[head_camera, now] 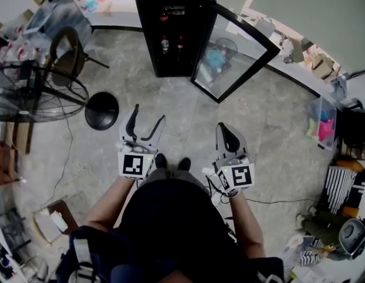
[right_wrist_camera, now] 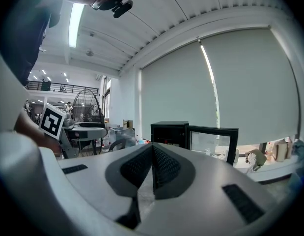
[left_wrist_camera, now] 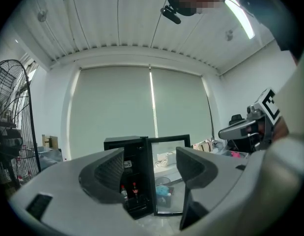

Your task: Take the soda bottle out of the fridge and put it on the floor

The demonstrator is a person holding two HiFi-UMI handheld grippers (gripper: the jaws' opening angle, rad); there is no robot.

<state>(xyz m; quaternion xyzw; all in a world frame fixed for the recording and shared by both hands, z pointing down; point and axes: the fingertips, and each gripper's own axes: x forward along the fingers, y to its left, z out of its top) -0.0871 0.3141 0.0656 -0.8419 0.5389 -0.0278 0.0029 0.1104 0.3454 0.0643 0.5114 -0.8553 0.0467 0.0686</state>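
Since the fridge (head_camera: 170, 34) stands w/ its glass door (head_camera: 232, 55) swung wide to the right, your way in is straight ahead. The soda bottle (left_wrist_camera: 124, 191) stands upright on a low shelf inside, w/ a second bottle (left_wrist_camera: 134, 188) just beside it. Both are small w/ red on them, and I can't tell which is the soda. Both are well apart from your tongs, across bare floor (head_camera: 188, 117). Your left gripper (head_camera: 149, 117) has its jaws spread wide, nothing betw. them; in the left gripper view the bottles sit low in the gap, nearer the left jaw. Your right gripper (head_camera: 224, 127) is pinched closed and empty, and lies further right, more in line w/ the door than the opening. So left is the better-placed hand, imo: go fwd, drop low, and close round the bottle's body from the side.
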